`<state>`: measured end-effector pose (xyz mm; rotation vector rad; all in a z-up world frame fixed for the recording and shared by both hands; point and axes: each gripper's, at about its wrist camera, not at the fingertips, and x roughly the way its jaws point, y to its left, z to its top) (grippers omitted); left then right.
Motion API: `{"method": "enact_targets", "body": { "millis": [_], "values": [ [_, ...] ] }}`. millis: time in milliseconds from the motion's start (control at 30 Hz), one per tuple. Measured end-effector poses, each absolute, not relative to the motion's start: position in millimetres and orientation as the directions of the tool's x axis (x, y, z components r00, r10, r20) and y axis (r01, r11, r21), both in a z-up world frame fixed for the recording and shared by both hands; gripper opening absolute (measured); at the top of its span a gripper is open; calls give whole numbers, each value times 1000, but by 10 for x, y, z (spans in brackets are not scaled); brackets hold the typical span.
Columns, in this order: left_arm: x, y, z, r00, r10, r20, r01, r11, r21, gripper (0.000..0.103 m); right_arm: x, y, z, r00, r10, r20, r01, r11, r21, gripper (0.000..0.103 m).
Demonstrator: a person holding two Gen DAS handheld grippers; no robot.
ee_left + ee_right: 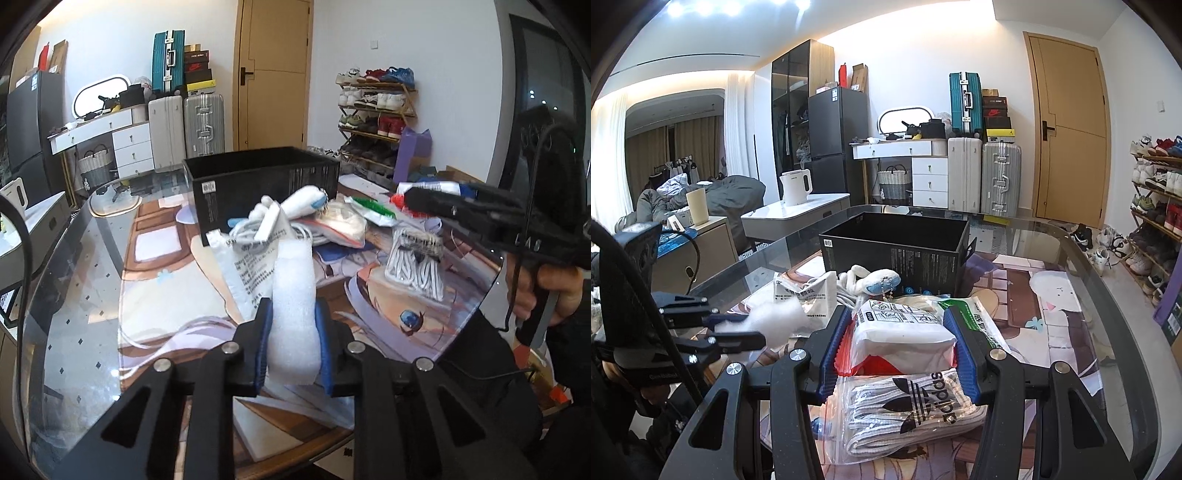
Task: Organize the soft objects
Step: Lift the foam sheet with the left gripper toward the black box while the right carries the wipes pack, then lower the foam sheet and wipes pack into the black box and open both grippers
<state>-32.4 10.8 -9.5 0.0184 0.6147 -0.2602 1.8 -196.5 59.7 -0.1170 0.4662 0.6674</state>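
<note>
Both views are bright and evenly lit. In the right wrist view, ceiling lights (701, 7) blow out at the upper left of the frame, and a cove strip glows over the curtains. The glass bench (1071, 236) carries pale reflections. Fisheye distortion bends the door (1067, 129) and walls, dark vignetting fills the corners, and detail is slightly soft throughout.

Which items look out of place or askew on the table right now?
Soft goods lie heaped in front of the black box, which looks empty. The left gripper pinches a white foam strip; the right gripper straddles a white packet. Nothing is spilled.
</note>
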Motion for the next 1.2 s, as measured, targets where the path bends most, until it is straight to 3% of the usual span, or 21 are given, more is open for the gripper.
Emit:
{"method": "enact_targets", "body": {
  "millis": [633, 1200],
  "values": [
    [82, 282, 508, 855, -211, -475, 178, 977, -113, 20, 323, -1763, 951, 664, 580, -471, -649, 760, 21, 53],
    [732, 320, 597, 851, -196, -487, 152, 980, -128, 20, 975, -1519, 1174, 641, 575, -509, -669, 743, -3, 53]
  ]
}}
